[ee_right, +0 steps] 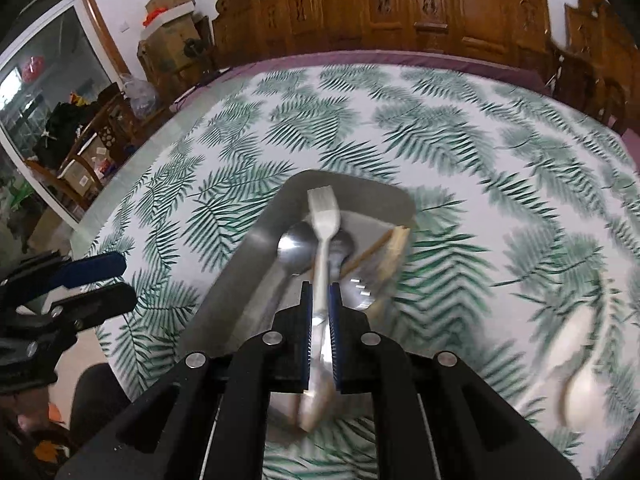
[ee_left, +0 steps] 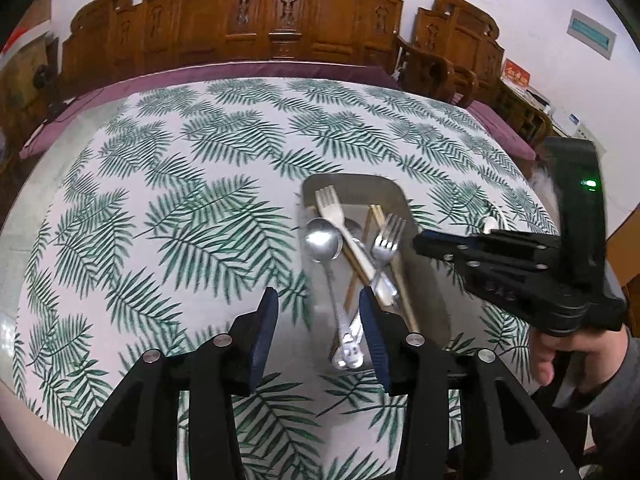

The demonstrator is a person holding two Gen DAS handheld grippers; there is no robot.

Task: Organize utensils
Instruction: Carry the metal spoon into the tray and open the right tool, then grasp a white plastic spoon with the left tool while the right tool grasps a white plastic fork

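Observation:
A grey metal tray (ee_left: pixel 424 280) (ee_right: pixel 240 264) lies on the leaf-print tablecloth and holds a white-handled fork (ee_left: pixel 332 208), a metal spoon (ee_left: pixel 322 240), a second metal fork (ee_left: pixel 386 240) and wooden chopsticks (ee_left: pixel 378 216). My left gripper (ee_left: pixel 318 312) is open and empty at the tray's near left edge. My right gripper (ee_right: pixel 320 296) is shut on the white-handled fork (ee_right: pixel 324 216), its tines over the tray; the spoon (ee_right: pixel 296 246) lies beneath. The right gripper also shows in the left wrist view (ee_left: pixel 420 242), right of the tray. A white spoon (ee_right: pixel 580 368) lies on the cloth at right, blurred.
The round table (ee_left: pixel 180 184) is covered with a leaf-print cloth. Carved wooden chairs (ee_left: pixel 272 12) stand along its far side. Cardboard boxes (ee_right: pixel 168 28) and clutter stand by a glass door at left in the right wrist view.

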